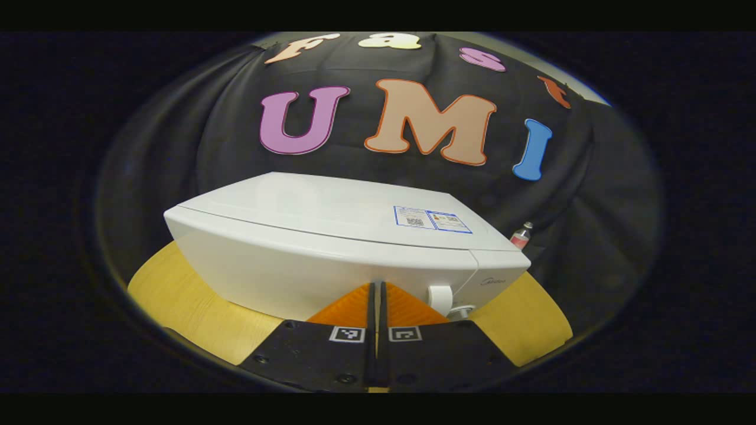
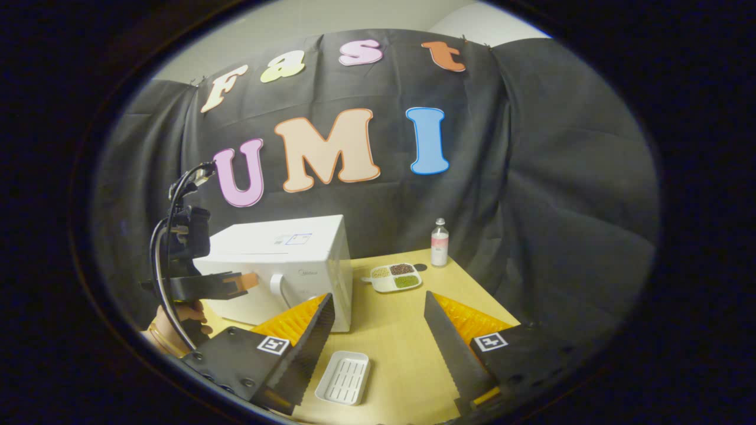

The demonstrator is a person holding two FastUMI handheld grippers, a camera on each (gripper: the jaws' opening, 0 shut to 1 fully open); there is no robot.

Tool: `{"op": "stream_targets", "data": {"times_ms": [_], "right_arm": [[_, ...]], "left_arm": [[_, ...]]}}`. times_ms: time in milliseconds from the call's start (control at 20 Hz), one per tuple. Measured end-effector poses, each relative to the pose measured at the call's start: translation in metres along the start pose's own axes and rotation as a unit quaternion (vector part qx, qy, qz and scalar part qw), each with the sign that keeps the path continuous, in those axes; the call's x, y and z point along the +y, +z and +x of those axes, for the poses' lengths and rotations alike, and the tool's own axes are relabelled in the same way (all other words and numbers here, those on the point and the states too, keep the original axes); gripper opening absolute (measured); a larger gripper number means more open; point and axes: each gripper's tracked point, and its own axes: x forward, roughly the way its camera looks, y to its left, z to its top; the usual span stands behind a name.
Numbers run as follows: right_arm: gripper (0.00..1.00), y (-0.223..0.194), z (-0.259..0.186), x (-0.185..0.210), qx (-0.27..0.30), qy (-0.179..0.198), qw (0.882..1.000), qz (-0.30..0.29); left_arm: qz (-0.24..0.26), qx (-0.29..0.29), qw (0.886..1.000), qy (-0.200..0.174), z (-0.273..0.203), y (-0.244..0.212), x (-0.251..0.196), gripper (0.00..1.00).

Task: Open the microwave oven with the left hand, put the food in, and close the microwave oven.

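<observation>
Black cloth hangs as the booth's back wall [image 2: 531, 177], draped in folds, with a strip of pale room wall above it. In front of it stands a light wooden desk [image 2: 401, 330].

The white microwave oven [image 2: 283, 260] sits on the left part of the desk with its door closed; a round white knob [image 1: 439, 298] is on its front near the right edge and a small sticker [image 1: 431, 219] lies on its top. To its right, apart from it, a white divided dish of food [image 2: 396, 276] rests on the desk, with grains or beans in its compartments. Behind the dish, near the cloth, a small clear bottle [image 2: 439, 242] stands upright. Nearer the front edge lies a white ridged tray [image 2: 344, 378], with nothing in it.

In the left gripper view, the left tongs [image 1: 377, 295] are closed finger to finger with nothing between them, right in front of the oven's front face; whether they touch it I cannot tell. In the right gripper view a hand [image 2: 180, 321] holds them there, cables looping above. The right tongs [image 2: 378, 321] gape wide and hold nothing, hovering above the desk over the ridged tray, well short of the dish.
</observation>
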Motion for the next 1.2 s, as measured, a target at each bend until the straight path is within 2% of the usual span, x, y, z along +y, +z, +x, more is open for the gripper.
{"op": "stream_targets", "data": {"times_ms": [50,100,150,200,350,400,450,500,550,650,700,750,800,850,900,950,1000,1050,1200], "right_arm": [[0.92,-0.002,0.0,0.003,0.005,0.004,1.0,-0.003],[0.97,-0.003,-0.002,0.005,0.007,0.009,1.0,-0.006],[0.97,-0.004,-0.004,0.007,0.008,0.013,1.0,-0.006],[0.92,-0.006,-0.006,0.009,0.01,0.018,1.0,-0.005],[0.92,-0.012,-0.009,0.014,0.017,0.031,0.999,0.004],[0.92,-0.012,-0.009,0.012,0.018,0.03,0.999,0.008],[0.97,-0.011,-0.01,0.012,0.02,0.031,0.999,0.015],[0.92,-0.008,-0.01,0.015,0.019,0.032,0.999,0.023],[0.97,-0.003,-0.01,0.017,0.016,0.033,0.999,0.03],[1.0,0.006,-0.009,0.025,0.012,0.044,0.998,0.046],[0.92,0.01,-0.008,0.028,0.009,0.049,0.997,0.05],[0.92,0.017,-0.007,0.031,0.004,0.053,0.997,0.051],[0.97,0.023,-0.007,0.032,0.0,0.054,0.997,0.05],[0.97,0.029,-0.006,0.034,-0.004,0.058,0.997,0.046],[0.97,0.035,-0.006,0.036,-0.008,0.06,0.997,0.041],[0.96,0.044,-0.006,0.038,-0.014,0.063,0.997,0.034],[0.96,0.052,-0.006,0.038,-0.024,0.063,0.997,0.022],[0.92,0.061,-0.005,0.038,-0.037,0.06,0.997,0.007],[0.96,0.08,-0.003,0.043,-0.062,0.057,0.996,-0.031]], "left_arm": [[-0.001,0.003,1.0,0.0,0.001,-0.002,0.0,0.01],[-0.001,0.005,1.0,0.001,0.0,-0.002,0.002,0.01],[-0.003,0.009,1.0,0.005,-0.001,-0.003,0.005,0.01],[-0.015,0.008,1.0,0.004,-0.006,-0.002,0.007,0.01],[-0.041,-0.012,0.999,0.001,-0.035,0.01,0.013,0.01],[-0.036,-0.016,0.999,0.0,-0.047,0.012,0.016,0.0],[-0.027,-0.021,0.999,-0.001,-0.058,0.012,0.02,0.01],[-0.021,-0.032,0.999,-0.006,-0.071,0.018,0.022,0.01],[-0.015,-0.035,0.999,-0.006,-0.083,0.019,0.027,0.01],[0.0,-0.037,0.999,0.009,-0.108,0.017,0.04,0.0],[0.006,-0.038,0.999,0.017,-0.119,0.019,0.047,0.0],[0.01,-0.04,0.999,0.021,-0.129,0.021,0.051,0.04],[0.016,-0.042,0.999,0.025,-0.139,0.023,0.054,0.04],[0.022,-0.047,0.998,0.025,-0.148,0.029,0.056,0.04],[0.029,-0.056,0.998,0.031,-0.157,0.036,0.061,0.12],[0.04,-0.072,0.996,0.04,-0.166,0.049,0.067,0.09],[0.047,-0.089,0.994,0.051,-0.175,0.059,0.073,0.25],[0.05,-0.1,0.992,0.064,-0.182,0.064,0.079,0.34],[0.044,-0.123,0.986,0.103,-0.202,0.077,0.093,0.94]]}}
